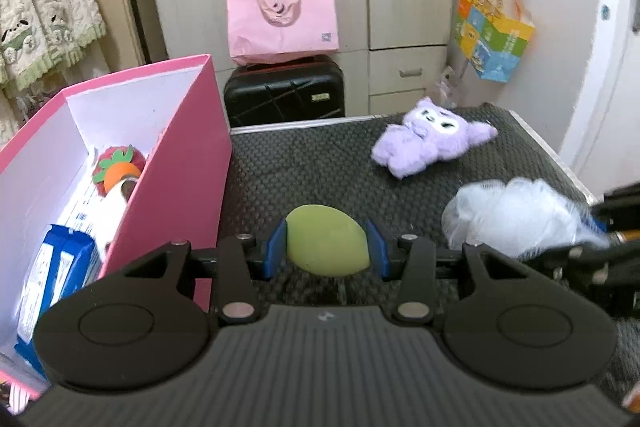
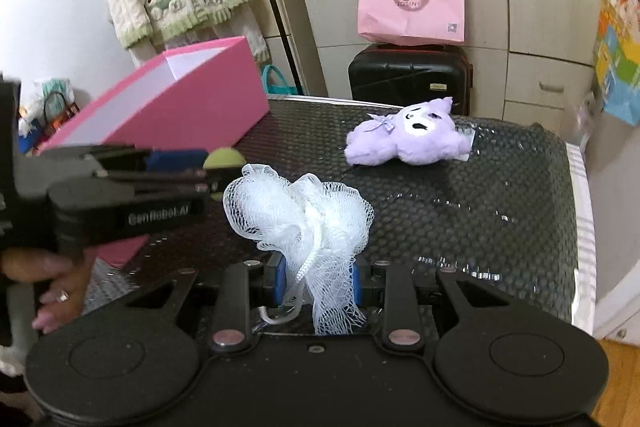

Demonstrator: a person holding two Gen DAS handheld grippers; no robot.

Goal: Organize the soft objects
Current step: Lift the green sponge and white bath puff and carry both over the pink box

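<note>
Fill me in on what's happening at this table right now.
A person is sorting soft things with a handheld gripper in each hand. The left gripper is shut on a green sponge ball, right next to the open pink box, which already holds a carrot plush and blue packets. The right gripper is shut on a white mesh bath pouf. A purple plush lies untouched on the dark mat.

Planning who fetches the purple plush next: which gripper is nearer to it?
Right, judging from both wrist views. The right gripper, shut on the white mesh bath pouf, sits nearest the purple plush. The left gripper, holding the green ball, is farther, beside the pink box.
</note>
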